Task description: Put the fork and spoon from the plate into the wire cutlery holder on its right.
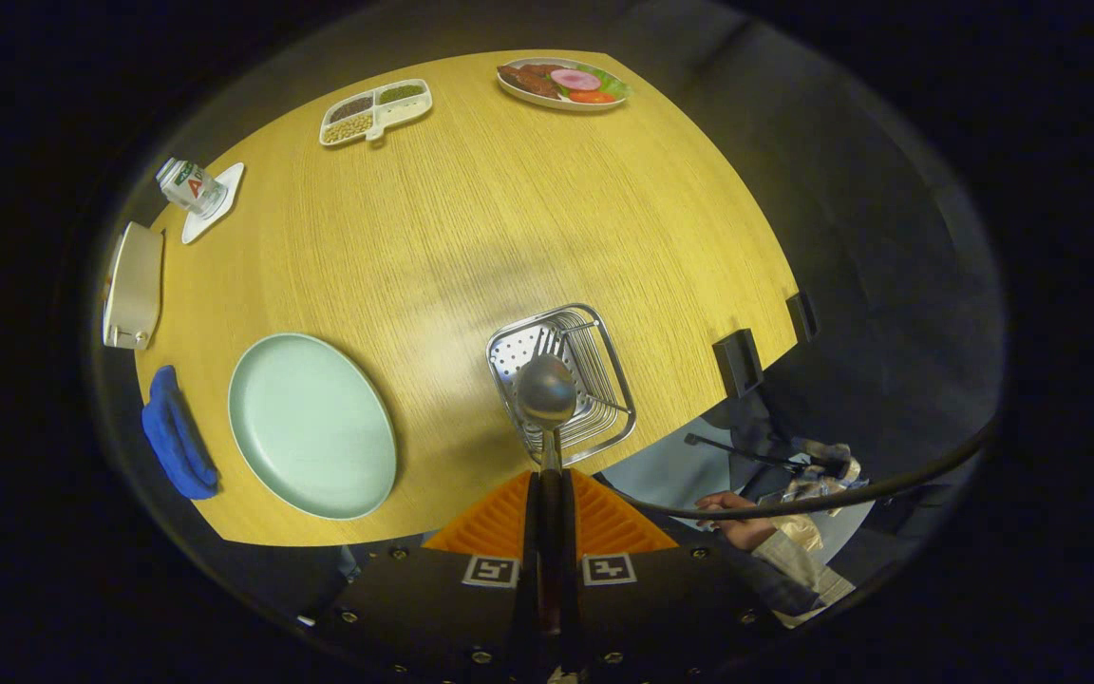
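While the claw (547, 472) clamps the spoon (545, 391) over the wire holder (604, 380), seemingly, the wooden table (471, 228) glows.

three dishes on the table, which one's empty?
The pale green round plate, left of the wire cutlery holder. The divided tray and far plate hold food. Gripper fingers shut on the spoon.

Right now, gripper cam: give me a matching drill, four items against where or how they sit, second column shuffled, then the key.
Items
1. spoon
2. fork
3. plate
4. blue cloth

States
A. bare, left of the wire cutlery holder
B. held by the handle in the gripper, bowl over the holder
C. at the table's edge, on the plate's far side from the holder
D. tines showing inside the holder

Pairs: 1-B, 2-D, 3-A, 4-C
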A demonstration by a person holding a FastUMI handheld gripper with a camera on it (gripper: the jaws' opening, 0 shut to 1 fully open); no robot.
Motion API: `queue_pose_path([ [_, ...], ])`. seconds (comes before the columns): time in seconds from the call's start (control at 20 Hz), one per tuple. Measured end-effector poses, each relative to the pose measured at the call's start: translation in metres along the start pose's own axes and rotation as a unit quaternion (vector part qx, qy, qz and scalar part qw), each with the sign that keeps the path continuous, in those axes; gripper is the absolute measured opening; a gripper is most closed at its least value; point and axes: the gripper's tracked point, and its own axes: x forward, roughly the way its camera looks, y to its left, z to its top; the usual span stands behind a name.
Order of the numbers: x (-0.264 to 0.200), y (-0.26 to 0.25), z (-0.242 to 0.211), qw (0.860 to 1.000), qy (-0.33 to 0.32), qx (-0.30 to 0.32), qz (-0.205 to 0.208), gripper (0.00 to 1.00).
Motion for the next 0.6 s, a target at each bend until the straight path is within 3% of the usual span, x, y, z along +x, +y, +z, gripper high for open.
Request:
queue_pose_path([
  [0.35, -0.008, 0.004, 0.007, 1.000, -0.024, 0.001, 0.005, 0.12],
  [0.6, -0.018, 0.003, 0.019, 0.998, -0.055, -0.004, 0.005, 0.37],
])
